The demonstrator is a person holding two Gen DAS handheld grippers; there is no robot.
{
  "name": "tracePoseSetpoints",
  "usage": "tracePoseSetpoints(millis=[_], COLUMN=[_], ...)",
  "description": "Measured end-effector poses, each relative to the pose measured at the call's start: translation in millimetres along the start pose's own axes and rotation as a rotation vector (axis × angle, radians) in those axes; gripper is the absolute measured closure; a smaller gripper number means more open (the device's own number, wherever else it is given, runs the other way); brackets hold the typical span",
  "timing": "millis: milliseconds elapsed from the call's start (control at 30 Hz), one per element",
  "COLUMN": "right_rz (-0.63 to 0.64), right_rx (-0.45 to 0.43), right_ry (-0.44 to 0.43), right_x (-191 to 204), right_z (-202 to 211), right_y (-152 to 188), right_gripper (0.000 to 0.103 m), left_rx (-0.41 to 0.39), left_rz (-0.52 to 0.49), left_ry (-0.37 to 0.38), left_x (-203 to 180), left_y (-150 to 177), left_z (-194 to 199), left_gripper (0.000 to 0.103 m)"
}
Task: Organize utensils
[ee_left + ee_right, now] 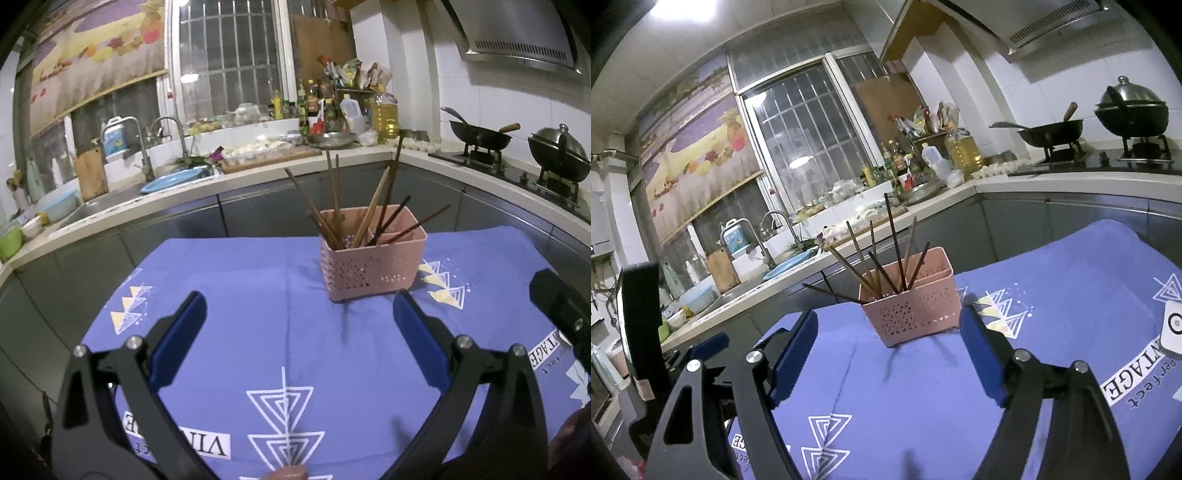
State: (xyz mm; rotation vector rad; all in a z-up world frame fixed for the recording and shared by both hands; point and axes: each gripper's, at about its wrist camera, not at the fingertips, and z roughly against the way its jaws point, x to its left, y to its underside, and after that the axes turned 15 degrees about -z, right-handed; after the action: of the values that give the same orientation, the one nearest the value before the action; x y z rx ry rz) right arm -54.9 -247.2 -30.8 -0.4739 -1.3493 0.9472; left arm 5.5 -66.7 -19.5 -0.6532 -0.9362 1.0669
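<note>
Pink utensil holder (pixel 373 258) filled with chopsticks (pixel 334 199) on the blue-clothed table (pixel 229 280), left tongs (pixel 299 317) and right tongs (pixel 888 332) both spread wide, gripping nothing

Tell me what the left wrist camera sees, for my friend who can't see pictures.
A pink basket holding brown chopsticks stands on a blue cloth, and the open, empty left gripper points toward it. Behind is a cluttered kitchen counter with a sink, bottles and two woks.
</note>
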Motion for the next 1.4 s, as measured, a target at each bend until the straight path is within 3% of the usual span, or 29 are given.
tracePoseSetpoints(millis=[333, 533, 1400], right_rz=[0.004, 0.003, 0.002], right_rx=[0.001, 0.000, 0.001], right_ry=[-0.001, 0.003, 0.010], right_x=[0, -1, -5], right_z=[0, 1, 2], right_y=[0, 0, -1], right_gripper=[0.025, 0.024, 0.024], left_rx=[0.028, 0.027, 0.089], left_rz=[-0.044, -0.038, -0.052], left_ry=[-0.034, -0.008, -0.054], left_x=[-6, -5, -4], left_y=[2, 6, 13], left_z=[0, 1, -4], left_gripper=[0.006, 0.006, 0.006])
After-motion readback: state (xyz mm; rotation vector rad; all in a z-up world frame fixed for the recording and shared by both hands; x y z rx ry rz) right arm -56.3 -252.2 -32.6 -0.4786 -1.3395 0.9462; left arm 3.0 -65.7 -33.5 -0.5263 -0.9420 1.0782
